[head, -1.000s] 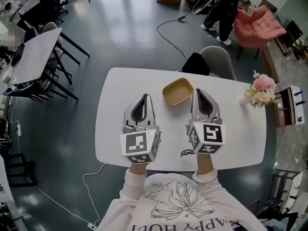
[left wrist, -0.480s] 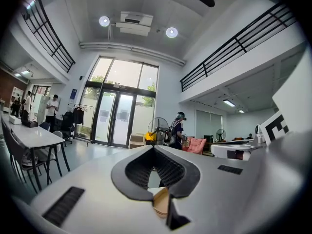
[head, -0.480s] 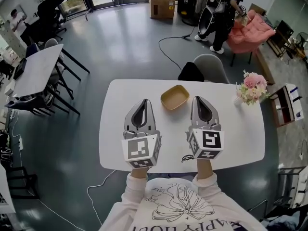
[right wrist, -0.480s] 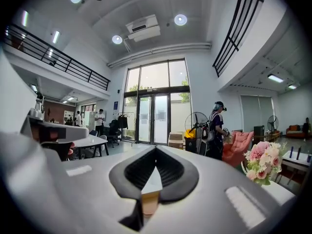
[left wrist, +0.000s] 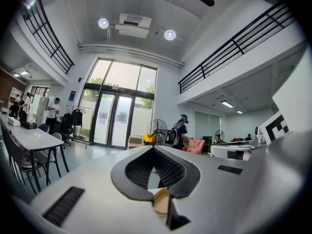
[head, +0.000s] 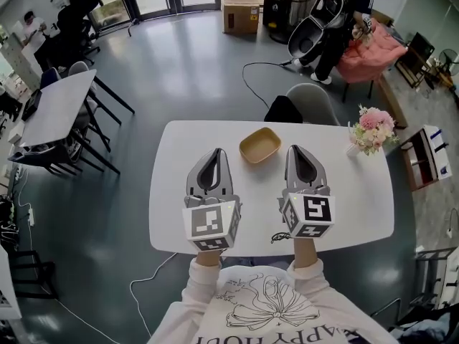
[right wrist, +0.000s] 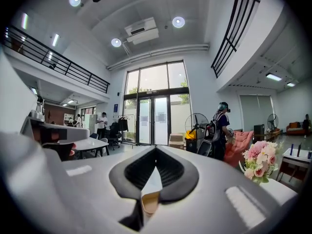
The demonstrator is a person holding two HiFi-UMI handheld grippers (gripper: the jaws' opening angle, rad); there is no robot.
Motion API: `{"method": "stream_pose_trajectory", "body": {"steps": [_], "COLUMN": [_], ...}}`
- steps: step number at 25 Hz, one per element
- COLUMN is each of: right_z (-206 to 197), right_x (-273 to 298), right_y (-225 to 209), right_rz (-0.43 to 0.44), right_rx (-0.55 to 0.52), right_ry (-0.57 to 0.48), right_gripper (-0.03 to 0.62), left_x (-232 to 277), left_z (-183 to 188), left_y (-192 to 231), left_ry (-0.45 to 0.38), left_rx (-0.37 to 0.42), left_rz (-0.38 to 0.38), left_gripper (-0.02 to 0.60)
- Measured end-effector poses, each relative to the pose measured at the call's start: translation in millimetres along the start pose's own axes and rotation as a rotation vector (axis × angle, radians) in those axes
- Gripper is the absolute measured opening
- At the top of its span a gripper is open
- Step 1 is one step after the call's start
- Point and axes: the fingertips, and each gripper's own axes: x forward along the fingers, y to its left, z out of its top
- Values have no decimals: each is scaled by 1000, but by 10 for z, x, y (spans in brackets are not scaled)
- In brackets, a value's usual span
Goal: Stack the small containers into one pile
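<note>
Opposite the container (head: 259, 145), sweatshirt (head: 262, 303) print reads "APPY HOU".

I see the small containers (head: 259, 145) as one tan, shallow dish shape with rounded corners, upright and open side up on the white table (head: 344, 192). It sits near the table's far edge, about midway along it, turned askew to that edge. I can't tell how many are nested there.

Open-plan office hall: glass entrance doors (left wrist: 121, 121), mezzanine railings (left wrist: 234, 45), white desks (head: 57, 102).
</note>
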Motion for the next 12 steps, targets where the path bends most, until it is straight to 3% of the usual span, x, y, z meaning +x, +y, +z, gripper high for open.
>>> {"method": "stream_pose_trajectory", "body": {"steps": [12], "right_z": [-18], "right_x": [-25], "right_y": [-2], "right_rz": [-1], "right_rx": [-4], "right_ry": [6], "right_gripper": [12], "left_x": [-33], "left_z": [-6], "left_y": [-35], "left_ry": [2], "left_rx": [4], "left_rz": [-7], "left_gripper": [6]}}
